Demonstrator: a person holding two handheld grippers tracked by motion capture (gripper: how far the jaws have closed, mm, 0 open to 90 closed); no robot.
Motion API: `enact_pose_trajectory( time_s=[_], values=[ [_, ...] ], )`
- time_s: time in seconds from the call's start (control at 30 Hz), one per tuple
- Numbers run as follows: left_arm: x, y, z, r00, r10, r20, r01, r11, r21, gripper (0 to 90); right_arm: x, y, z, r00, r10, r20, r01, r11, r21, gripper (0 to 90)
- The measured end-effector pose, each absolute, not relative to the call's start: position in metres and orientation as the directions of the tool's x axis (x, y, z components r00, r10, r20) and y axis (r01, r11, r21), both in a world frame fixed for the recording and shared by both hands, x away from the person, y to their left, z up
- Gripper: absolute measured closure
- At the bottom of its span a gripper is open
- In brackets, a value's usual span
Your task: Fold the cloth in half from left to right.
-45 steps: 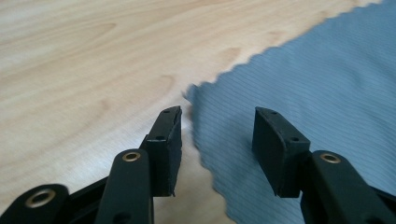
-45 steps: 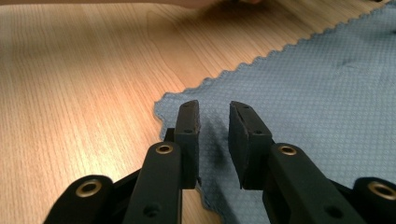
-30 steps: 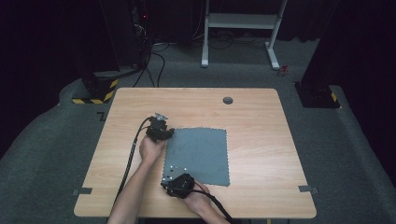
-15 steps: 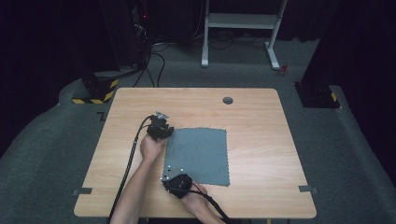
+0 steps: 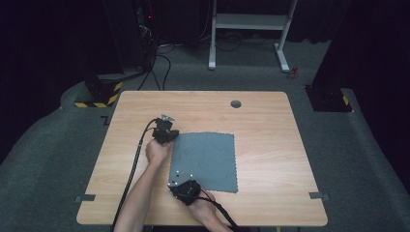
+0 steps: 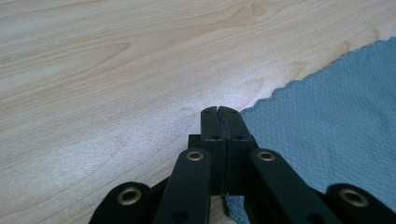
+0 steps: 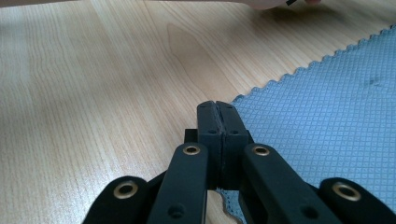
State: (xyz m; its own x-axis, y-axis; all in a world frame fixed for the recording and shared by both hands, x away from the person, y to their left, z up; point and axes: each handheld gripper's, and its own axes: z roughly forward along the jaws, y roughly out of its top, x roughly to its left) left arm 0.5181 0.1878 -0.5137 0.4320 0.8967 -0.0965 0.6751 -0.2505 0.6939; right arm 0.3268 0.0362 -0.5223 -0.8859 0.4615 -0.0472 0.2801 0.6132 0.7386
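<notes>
Grey cloth (image 5: 205, 160) lies flat on desk (image 5: 270, 145). Left gripper (image 6: 218, 112) and right gripper (image 7: 216, 106) have just closed, fingers now pinching its two left corners. Grasp done; lift/fold not yet begun, I'd say.

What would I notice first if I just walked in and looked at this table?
A flat blue-grey cloth lies in the middle of the wooden table. The left gripper has just closed on the cloth's far left corner, and the right gripper has just closed on its near left corner. A small dark round hole sits near the table's far edge.
</notes>
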Motion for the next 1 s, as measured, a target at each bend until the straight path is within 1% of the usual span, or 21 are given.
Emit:
enact_pose_trajectory(
  time_s=[0.27,0.4,0.7,0.87,1.0],
  values=[
    [0.518,0.194,-0.507,0.436,0.89,-0.136,0.677,-0.224,0.701,89.3,0.324,0.035,-0.516,-0.887,0.46,-0.046,0.274,0.603,0.749,90.0],
    [0.518,0.198,-0.506,0.43,0.894,-0.125,0.681,-0.23,0.695,89.3,0.322,0.034,-0.51,-0.891,0.451,-0.044,0.26,0.588,0.766,90.0],
    [0.514,0.206,-0.498,0.457,0.884,-0.097,0.664,-0.266,0.699,89.4,0.321,0.039,-0.503,-0.902,0.43,-0.035,0.25,0.586,0.771,90.0],
    [0.509,0.217,-0.494,0.471,0.878,-0.08,0.659,-0.29,0.694,89.6,0.32,0.047,-0.497,-0.916,0.4,-0.03,0.235,0.596,0.768,90.0],
    [0.505,0.229,-0.485,0.467,0.88,-0.085,0.65,-0.277,0.708,89.8,0.319,0.056,-0.488,-0.928,0.372,-0.027,0.214,0.592,0.777,90.0]
  ],
)
